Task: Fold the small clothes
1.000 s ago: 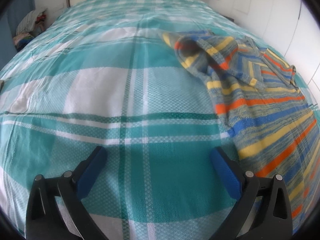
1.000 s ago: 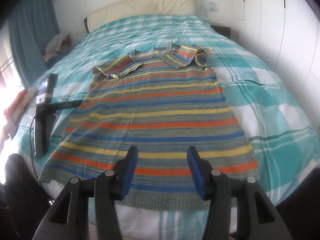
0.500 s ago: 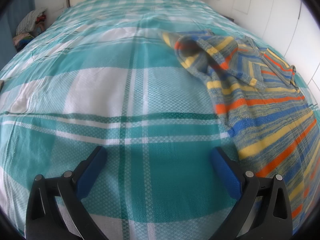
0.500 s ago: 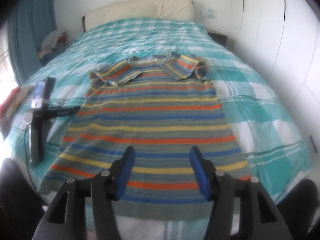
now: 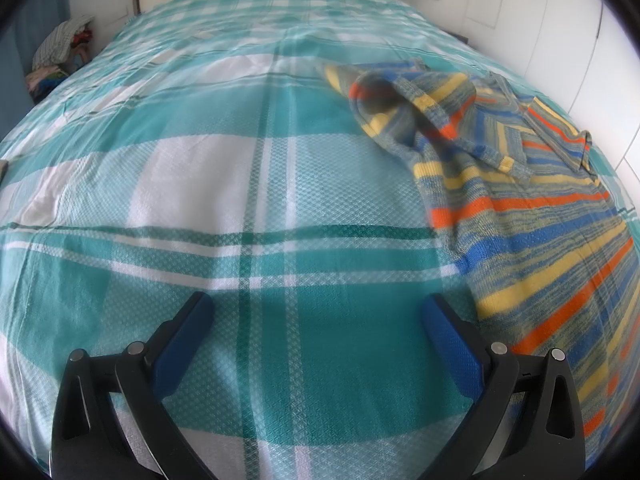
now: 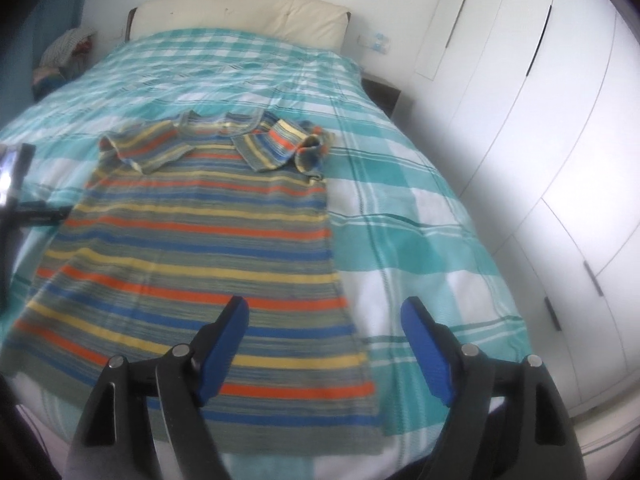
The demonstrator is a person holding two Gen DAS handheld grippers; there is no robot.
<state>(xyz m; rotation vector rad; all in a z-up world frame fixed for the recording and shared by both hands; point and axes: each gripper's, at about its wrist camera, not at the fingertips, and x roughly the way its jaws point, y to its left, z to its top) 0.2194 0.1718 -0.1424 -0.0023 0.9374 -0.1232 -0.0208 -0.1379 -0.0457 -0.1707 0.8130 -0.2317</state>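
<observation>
A striped knit shirt [image 6: 200, 248] in orange, blue, yellow and grey lies flat on the bed, both short sleeves folded in over the chest. It also shows at the right of the left wrist view [image 5: 532, 216]. My left gripper [image 5: 316, 312] is open and empty, low over bare bedspread to the left of the shirt. My right gripper [image 6: 324, 320] is open and empty, raised above the shirt's lower right corner near the hem.
The bed has a teal and white plaid cover [image 5: 200, 184] and a cream headboard [image 6: 240, 16]. White wardrobe doors [image 6: 540, 120] run along the right. A pile of clothes [image 5: 60, 56] sits by the far left. A black stand [image 6: 16, 200] lies at the shirt's left.
My right gripper has risen, swung to the right and opened wider. The left gripper has not moved.
</observation>
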